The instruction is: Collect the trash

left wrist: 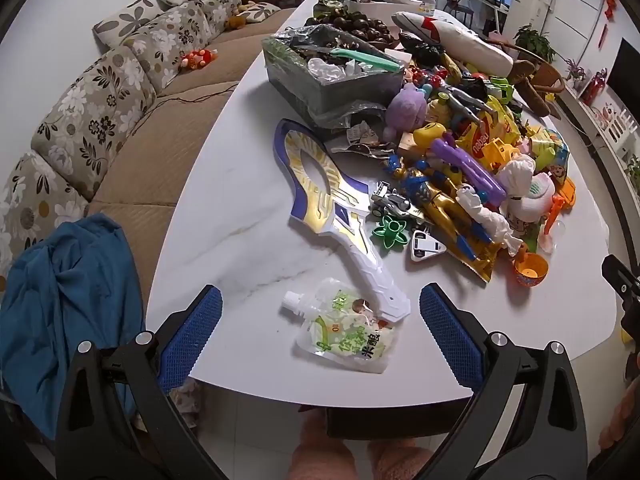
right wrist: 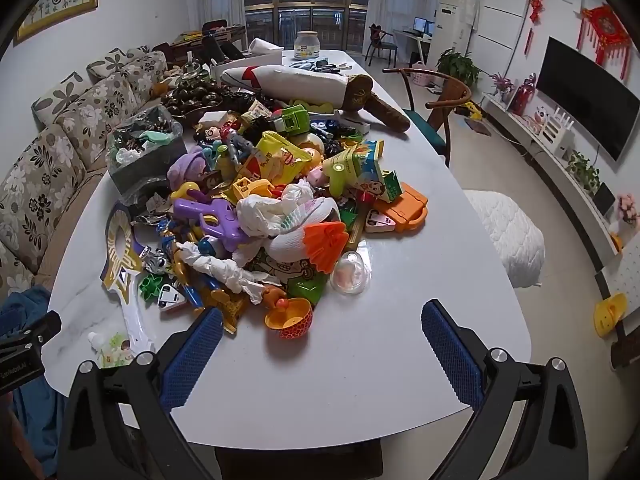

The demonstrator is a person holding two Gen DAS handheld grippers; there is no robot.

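A heap of toys mixed with trash covers the white table [left wrist: 248,240]. An empty drink pouch [left wrist: 344,330] with a white spout lies near the front edge, partly under the handle of a white and gold toy sword [left wrist: 328,196]. My left gripper [left wrist: 320,332] hangs open above the pouch, its blue pads either side and apart from it. Crumpled white tissue [right wrist: 276,210], a twisted tissue [right wrist: 224,270] and yellow snack wrappers [right wrist: 276,160] lie in the heap. A bag-lined grey bin [left wrist: 340,76] holds trash at the left. My right gripper [right wrist: 322,348] is open over bare table.
A floral sofa [left wrist: 100,112] runs along the left, with blue cloth [left wrist: 68,300] on a chair back. An orange cup toy [right wrist: 290,318] and a clear capsule [right wrist: 350,272] lie at the heap's near edge. A wooden chair [right wrist: 440,96] and a white pouf [right wrist: 508,236] stand to the right.
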